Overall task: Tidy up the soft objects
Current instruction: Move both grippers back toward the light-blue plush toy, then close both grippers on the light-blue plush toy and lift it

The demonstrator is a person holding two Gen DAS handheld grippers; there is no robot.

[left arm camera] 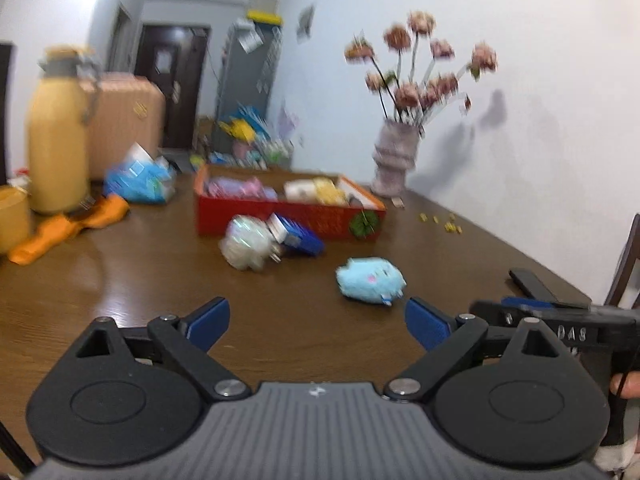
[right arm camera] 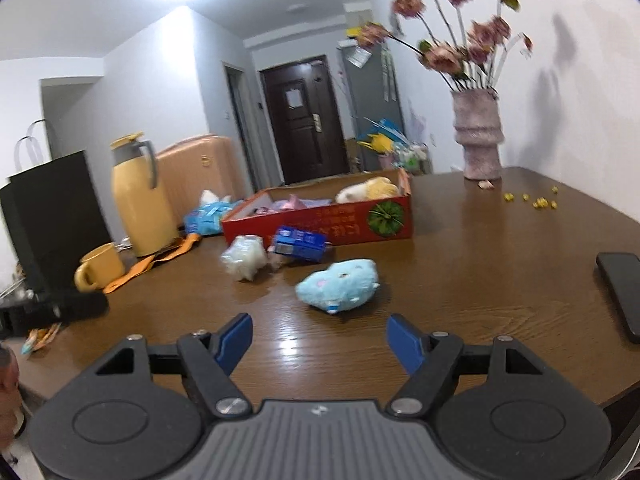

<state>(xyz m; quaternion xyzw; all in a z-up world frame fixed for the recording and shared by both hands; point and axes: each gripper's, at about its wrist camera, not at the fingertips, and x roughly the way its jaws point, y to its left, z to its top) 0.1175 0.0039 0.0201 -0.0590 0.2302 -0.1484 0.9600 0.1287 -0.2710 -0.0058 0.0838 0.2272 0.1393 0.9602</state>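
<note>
A light blue plush toy [left arm camera: 370, 280] lies on the brown table, just ahead of my open, empty left gripper [left arm camera: 318, 324]; it also shows in the right wrist view [right arm camera: 339, 285] ahead of my open, empty right gripper [right arm camera: 320, 342]. A white plush in clear wrap [left arm camera: 249, 247] [right arm camera: 244, 257] lies beside a blue carton [left arm camera: 298, 234] [right arm camera: 300, 243]. Behind them stands a red box [left arm camera: 288, 216] [right arm camera: 320, 224] holding pink and yellow soft toys. The right gripper's body shows at the left view's right edge.
A yellow thermos [right arm camera: 138, 196], yellow mug [right arm camera: 98, 268], orange cloth [left arm camera: 68, 230] and blue packet [left arm camera: 140, 178] sit at the left. A vase of flowers [right arm camera: 478, 136] stands at the back right. A black phone [right arm camera: 622, 292] lies at the right. Small yellow bits [right arm camera: 536, 200] are scattered near the wall.
</note>
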